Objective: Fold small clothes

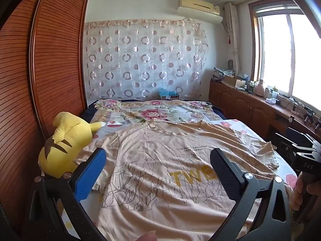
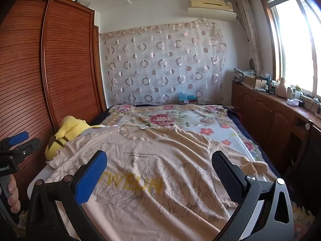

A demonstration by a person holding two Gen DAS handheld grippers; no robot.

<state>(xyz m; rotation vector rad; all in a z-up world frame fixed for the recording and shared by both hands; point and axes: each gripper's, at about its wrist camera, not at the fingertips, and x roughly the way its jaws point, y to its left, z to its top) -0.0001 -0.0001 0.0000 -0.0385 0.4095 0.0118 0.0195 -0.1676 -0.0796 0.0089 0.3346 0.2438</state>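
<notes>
A beige T-shirt (image 1: 160, 160) with yellow letters and a grey branch print lies spread flat, front up, on the bed, collar toward the far end. It also shows in the right wrist view (image 2: 150, 170). My left gripper (image 1: 158, 160) is open and empty, held above the shirt's lower half. My right gripper (image 2: 160, 164) is open and empty, also above the shirt's lower half. The right gripper shows at the right edge of the left wrist view (image 1: 301, 150). The left gripper shows at the left edge of the right wrist view (image 2: 20, 140).
A yellow plush toy (image 1: 64, 140) lies at the bed's left edge beside a wooden slatted wardrobe (image 1: 50, 60). A floral bedsheet (image 1: 160, 112) covers the bed. A wooden cabinet (image 1: 250, 104) with clutter runs under the window on the right.
</notes>
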